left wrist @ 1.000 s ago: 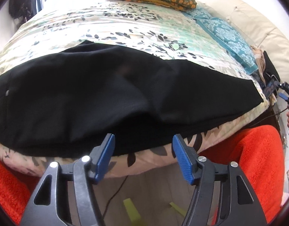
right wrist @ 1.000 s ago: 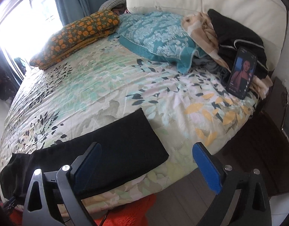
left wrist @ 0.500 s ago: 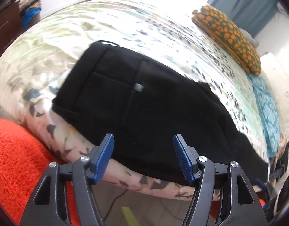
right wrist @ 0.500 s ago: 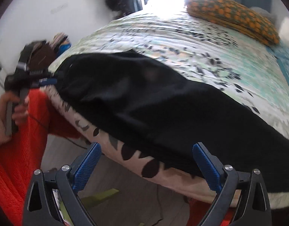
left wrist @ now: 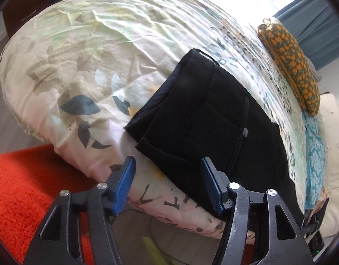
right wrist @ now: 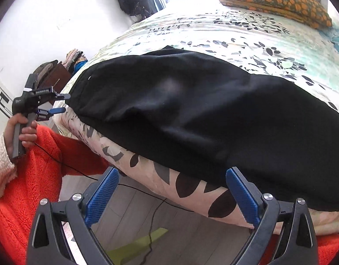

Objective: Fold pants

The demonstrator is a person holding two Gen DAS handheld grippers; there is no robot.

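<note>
Black pants [left wrist: 213, 114] lie lengthwise along the near edge of a bed with a floral sheet [left wrist: 85, 55]. In the left wrist view my left gripper [left wrist: 167, 165] hovers at the waistband end, its jaws closing. The waistband's near corner sits just beyond the fingertips and the pads do not press on it. The right wrist view shows the pants [right wrist: 191, 106] from mid-length, with my right gripper [right wrist: 172, 176] open below the cloth's near edge at the bed's side. It also shows the left gripper [right wrist: 63, 103], held by a hand at the far-left waistband.
An orange-patterned pillow [left wrist: 290, 61] and a teal pillow [left wrist: 315, 154] lie at the head of the bed. Orange fleece fabric [right wrist: 37, 165] fills the lower left. A thin cable [right wrist: 147, 198] runs over the wooden floor below the bed. A dark cabinet [left wrist: 26, 4] stands beyond the bed's foot.
Both views swung left along the pants. The left gripper came to the waistband end and its jaws narrowed slightly. The right gripper left the leg end and dropped toward the near edge.
</note>
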